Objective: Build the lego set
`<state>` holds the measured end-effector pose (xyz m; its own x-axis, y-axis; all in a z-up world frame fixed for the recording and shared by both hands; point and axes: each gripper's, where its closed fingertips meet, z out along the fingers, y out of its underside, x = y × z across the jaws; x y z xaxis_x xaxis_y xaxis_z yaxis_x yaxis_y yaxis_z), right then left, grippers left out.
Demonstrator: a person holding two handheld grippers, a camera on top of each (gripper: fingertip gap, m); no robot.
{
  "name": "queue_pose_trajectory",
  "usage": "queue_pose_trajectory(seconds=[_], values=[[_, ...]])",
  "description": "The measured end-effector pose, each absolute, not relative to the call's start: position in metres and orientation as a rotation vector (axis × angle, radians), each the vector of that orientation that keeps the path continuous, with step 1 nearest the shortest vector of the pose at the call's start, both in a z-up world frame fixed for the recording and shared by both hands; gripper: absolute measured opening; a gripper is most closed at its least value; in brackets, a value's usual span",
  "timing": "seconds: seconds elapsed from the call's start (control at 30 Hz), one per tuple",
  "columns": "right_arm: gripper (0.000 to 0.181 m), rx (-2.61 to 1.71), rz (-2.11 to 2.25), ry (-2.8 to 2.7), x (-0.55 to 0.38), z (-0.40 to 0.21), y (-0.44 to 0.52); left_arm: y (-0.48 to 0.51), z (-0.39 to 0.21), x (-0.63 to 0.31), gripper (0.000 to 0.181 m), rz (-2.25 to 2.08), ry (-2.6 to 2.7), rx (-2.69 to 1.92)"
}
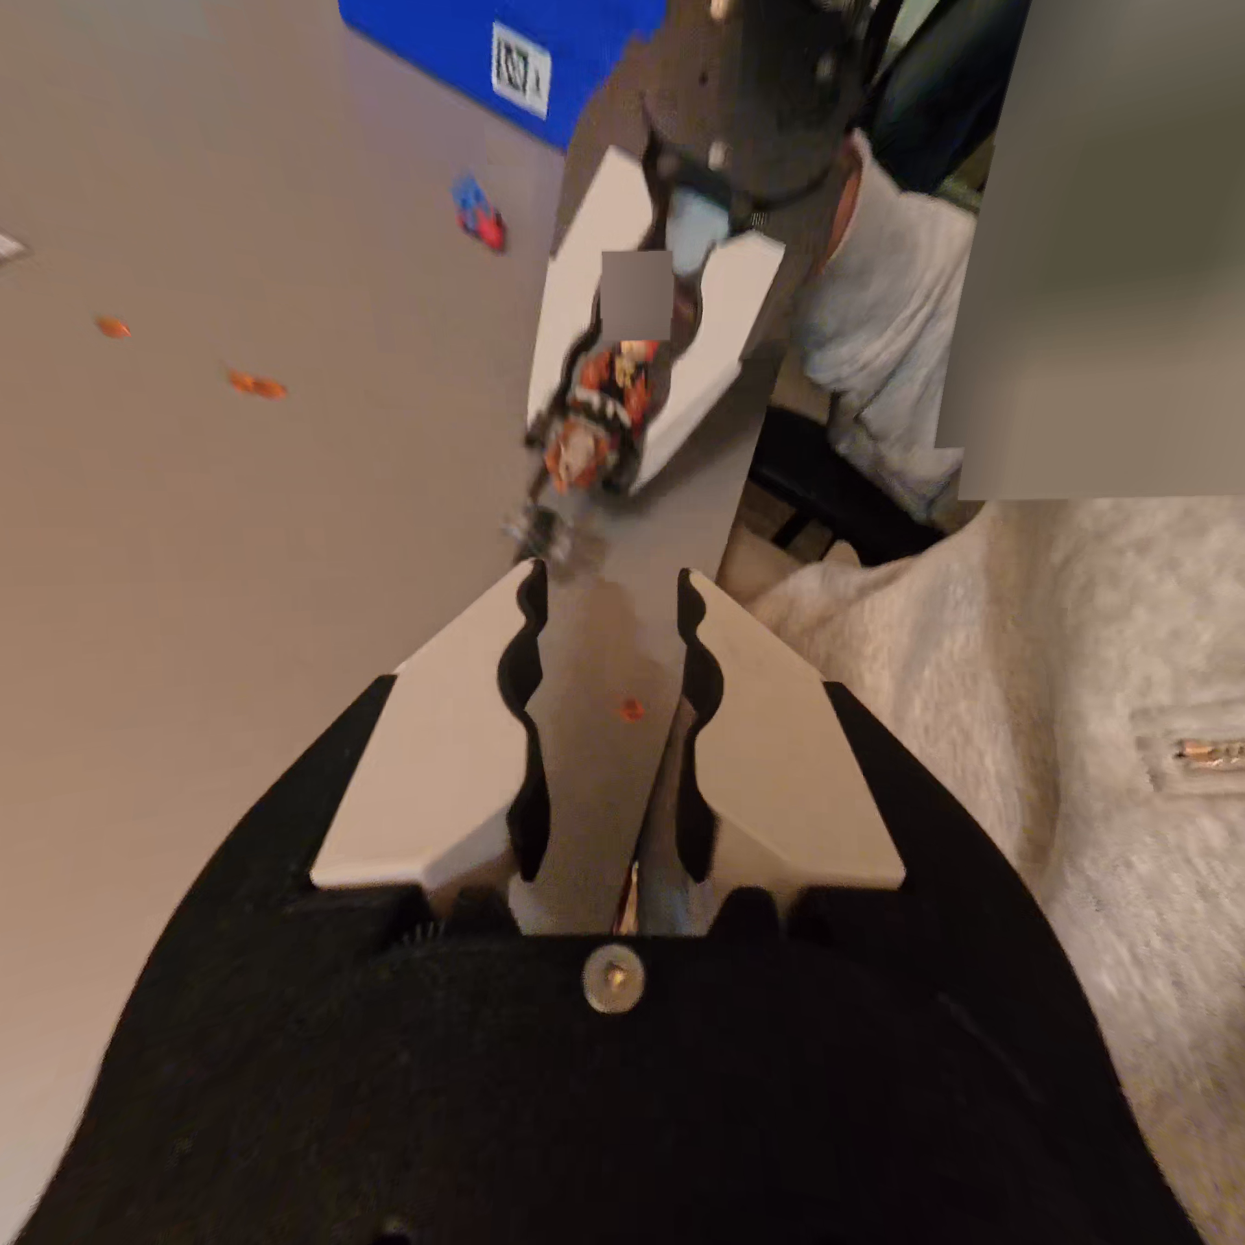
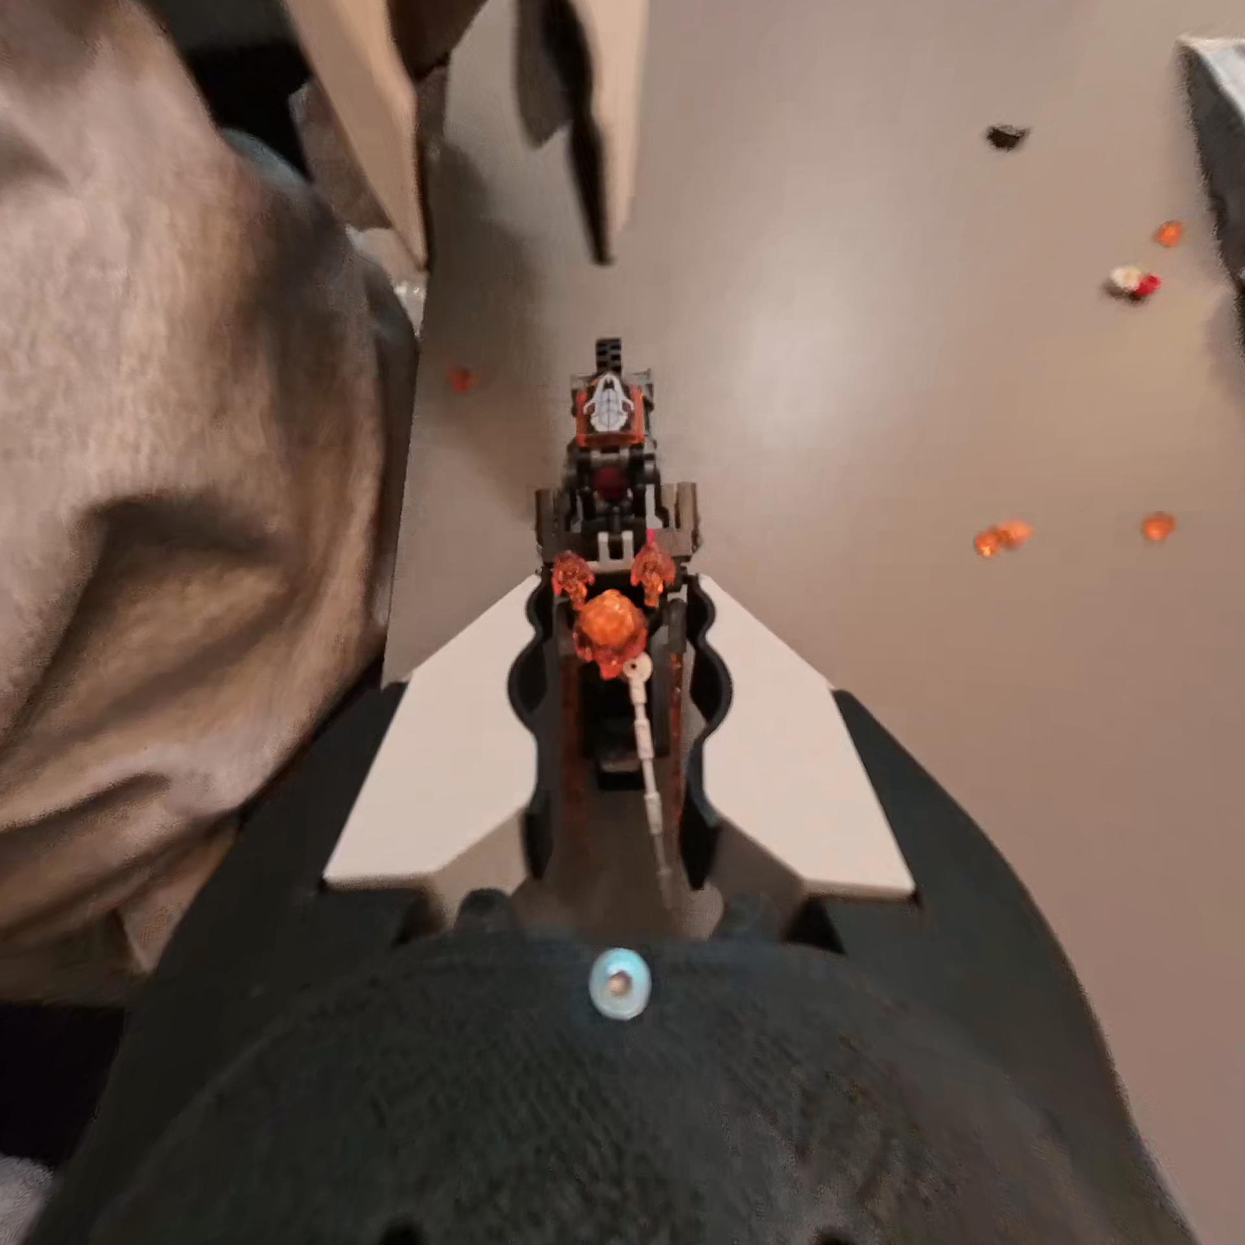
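Gripping lego model, orange bits scattered, left perhaps empty

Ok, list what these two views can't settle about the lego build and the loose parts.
- Lego model: right wrist view, its rear lies between the right gripper fingers, hidden.
- Same model, left wrist view: motion blur and a mosaic patch cover it.
- Loose orange pieces: too small and blurred to tell their shape.
- Blue box: left wrist view, cut off by the top edge.
- Left gripper: open, empty.
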<state>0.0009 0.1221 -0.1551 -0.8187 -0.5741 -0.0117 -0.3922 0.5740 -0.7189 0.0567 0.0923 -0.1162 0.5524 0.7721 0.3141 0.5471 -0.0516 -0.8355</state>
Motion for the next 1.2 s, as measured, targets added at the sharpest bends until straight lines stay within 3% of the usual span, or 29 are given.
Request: queue_pose_trajectory(seconds=[0.23, 0.43, 0.6, 0.9, 1.2], values=[[0.038, -1.325, -0.985, 2.444, 0.021, -0.131, 0.097, 0.079, -0.09, 0.024, 0.051, -0.207, -1.196, -1.373], [0.038, -1.58, -1.109, 2.354, 0.036, -0.102, 0.085, 0.085, -0.086, 0.035, 0.05, -0.692, -1.14, -1.163], [0.038, -1.704, -1.03, 2.347, 0.041, -0.107, 0.089, 0.093, -0.084, 0.044, 0.036, -0.895, -1.08, -1.119], [0.037, -1.746, -0.997, 2.422, 0.034, -0.108, 0.09, 0.088, -0.089, 0.037, 0.007, -0.832, -1.101, -1.143], [0.042, -1.654, -1.09, 2.495, 0.023, -0.108, 0.078, 0.078, -0.091, 0.025, 0.006, -0.718, -1.148, -1.117]])
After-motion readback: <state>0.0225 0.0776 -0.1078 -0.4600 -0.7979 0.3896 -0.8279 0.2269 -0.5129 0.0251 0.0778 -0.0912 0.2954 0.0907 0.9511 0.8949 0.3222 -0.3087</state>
